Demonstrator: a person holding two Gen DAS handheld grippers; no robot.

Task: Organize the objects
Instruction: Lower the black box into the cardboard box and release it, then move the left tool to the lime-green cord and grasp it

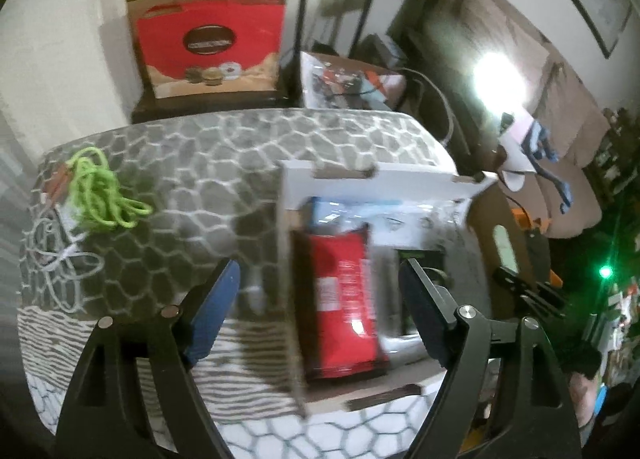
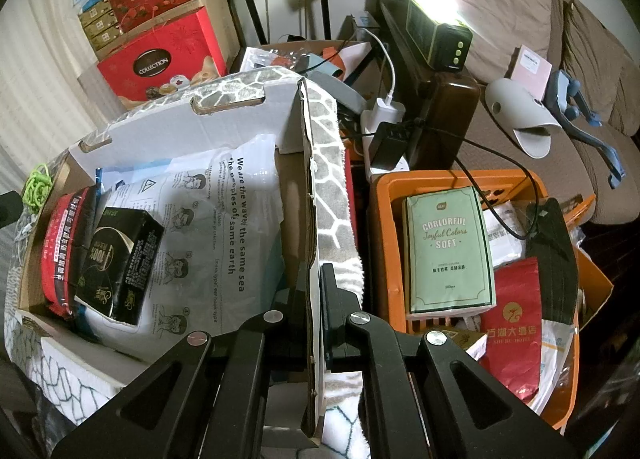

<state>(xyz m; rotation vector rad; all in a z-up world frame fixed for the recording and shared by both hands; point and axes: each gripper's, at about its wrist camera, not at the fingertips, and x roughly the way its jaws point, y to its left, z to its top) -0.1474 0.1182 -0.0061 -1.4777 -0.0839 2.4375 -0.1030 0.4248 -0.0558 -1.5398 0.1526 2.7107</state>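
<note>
The cardboard box (image 2: 188, 127) sits on the grey patterned cloth (image 1: 240, 147), its near-right wall pinched between the pressed-together right tongs (image 2: 316, 291). That wall is thin board, light but bendy, so it would likely buckle if pulled hard; a hold low near a corner should be firmer. Inside, from left, lie a red packet (image 2: 60, 243), a black carton (image 2: 120, 255) leaning on it, and a soft printed plastic bag (image 2: 208, 219), slippery and limp. The left tongs (image 1: 320, 299) hang spread and empty above the box's left wall. To the right, the orange basket (image 2: 384, 227) holds a green tissue pack (image 2: 448, 251), a red pouch (image 2: 512, 339) and what seem to be paper sachets. A green cord (image 1: 104, 191) lies far left on the cloth.
</note>
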